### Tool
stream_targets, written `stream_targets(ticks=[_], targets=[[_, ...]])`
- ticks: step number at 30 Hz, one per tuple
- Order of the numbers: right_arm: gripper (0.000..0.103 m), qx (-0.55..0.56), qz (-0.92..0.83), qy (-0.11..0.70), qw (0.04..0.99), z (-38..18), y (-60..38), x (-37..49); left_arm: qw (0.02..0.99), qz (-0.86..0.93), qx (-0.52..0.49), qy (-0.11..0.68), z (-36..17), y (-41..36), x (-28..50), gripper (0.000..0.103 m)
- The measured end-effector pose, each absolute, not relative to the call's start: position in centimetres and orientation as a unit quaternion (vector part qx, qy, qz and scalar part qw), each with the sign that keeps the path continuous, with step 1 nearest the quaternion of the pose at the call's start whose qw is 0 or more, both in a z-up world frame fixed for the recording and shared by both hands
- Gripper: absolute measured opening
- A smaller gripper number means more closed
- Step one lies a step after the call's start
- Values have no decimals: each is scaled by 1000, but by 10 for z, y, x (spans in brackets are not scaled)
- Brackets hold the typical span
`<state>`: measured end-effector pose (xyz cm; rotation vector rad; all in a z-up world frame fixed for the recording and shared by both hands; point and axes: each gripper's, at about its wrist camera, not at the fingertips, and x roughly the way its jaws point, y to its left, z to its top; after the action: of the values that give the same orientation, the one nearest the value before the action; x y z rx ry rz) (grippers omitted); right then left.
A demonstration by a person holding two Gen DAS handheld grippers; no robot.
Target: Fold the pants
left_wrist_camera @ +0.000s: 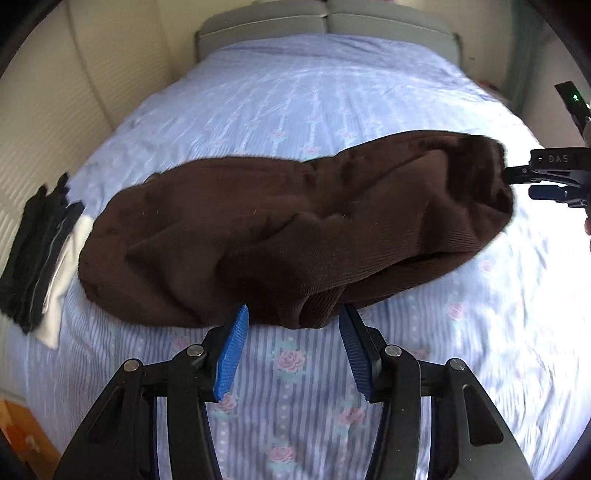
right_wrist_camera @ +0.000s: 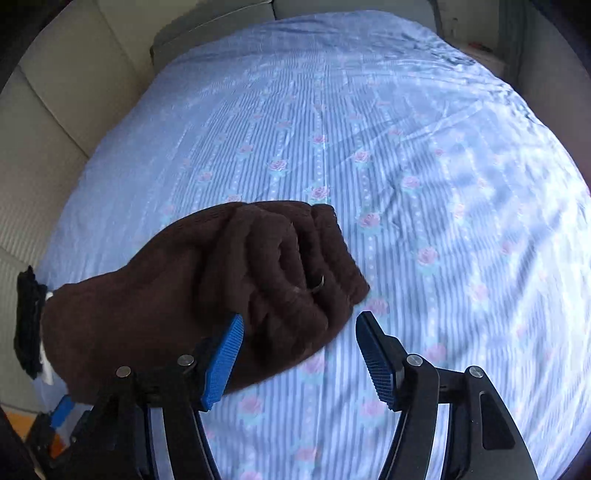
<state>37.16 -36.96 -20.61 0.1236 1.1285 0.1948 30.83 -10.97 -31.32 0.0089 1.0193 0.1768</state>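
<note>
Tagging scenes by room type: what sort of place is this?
Most likely a bedroom. A bed with a blue floral-striped sheet fills both views, a grey padded headboard at its far end, brown pants and stacked clothes on it.

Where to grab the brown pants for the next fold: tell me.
Probably the gathered waistband end of the brown pants, taken from the near edge with the open right gripper: its ribbed folds stand thick and raised off the bedsheet.
</note>
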Motion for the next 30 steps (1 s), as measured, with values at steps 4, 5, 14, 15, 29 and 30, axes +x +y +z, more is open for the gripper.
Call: stream_targets(ticks=[4,5,14,15,29,30], targets=[[55,27,103,533,839,-214,-352,381,880,118,9,461,-312,-120,305,51],[53,17,103,530,842,-214,-348,382,881,123,11,456,-311,-121,303,51],[26,-41,123,529,839,-225,-333,394,871,171,-6,459,-332,-121,324,51],[25,-48,119,532,837,-226,-335,395,872,178,0,457,-333,-120,327,51],[11,-117,55,526,841,-197,-339,445,845,184,36,501,-348,-126,325,50],[11,-126,44,535,834,-207,-339,450,842,181,36,508,-350,-125,325,49]])
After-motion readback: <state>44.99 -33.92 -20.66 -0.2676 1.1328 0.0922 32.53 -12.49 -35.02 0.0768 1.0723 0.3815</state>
